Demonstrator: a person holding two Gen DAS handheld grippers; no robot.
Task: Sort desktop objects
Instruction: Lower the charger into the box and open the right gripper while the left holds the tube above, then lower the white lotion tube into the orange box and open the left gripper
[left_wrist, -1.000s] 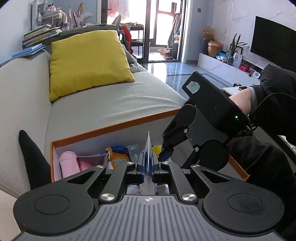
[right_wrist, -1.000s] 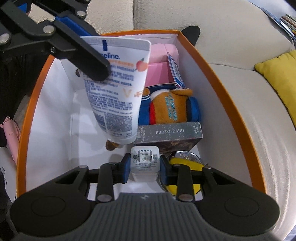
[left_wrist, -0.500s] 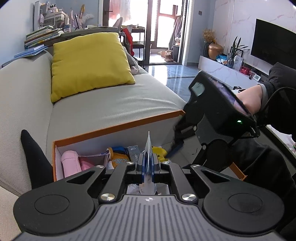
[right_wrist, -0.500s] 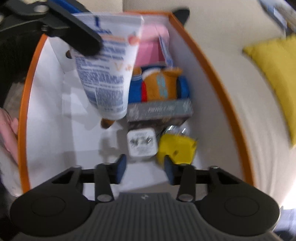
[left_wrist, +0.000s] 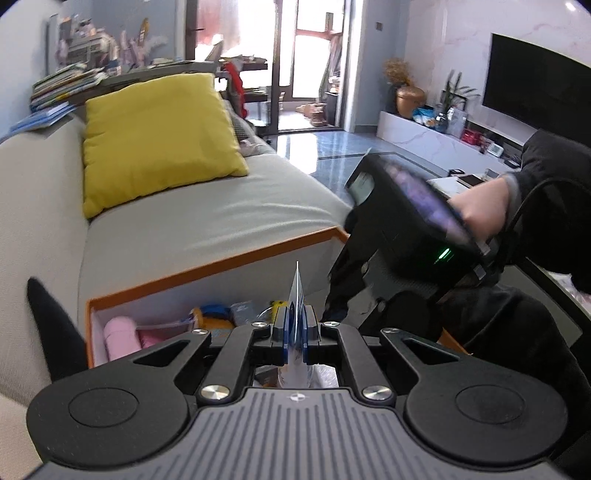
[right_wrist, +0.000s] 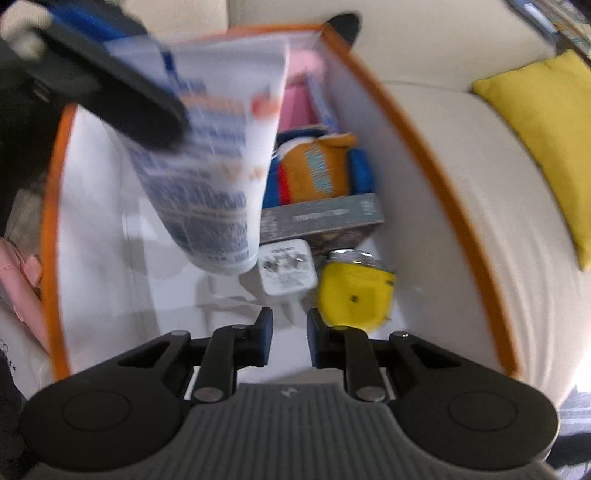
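Over one orange-rimmed box (right_wrist: 413, 122), left tongs (left_wrist: 294, 334) pinch one tube (right_wrist: 218, 177); right tongs (right_wrist: 290, 341), just narrowing, hold nothing.

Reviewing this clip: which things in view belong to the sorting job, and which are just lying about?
Job:
- orange-rimmed box
- cream tube, clamped in the left gripper
- white charger
- yellow gadget
- grey card box
- plush toy
- right gripper, empty, jaws just closing

Lying about:
- yellow cushion
- sofa
- television
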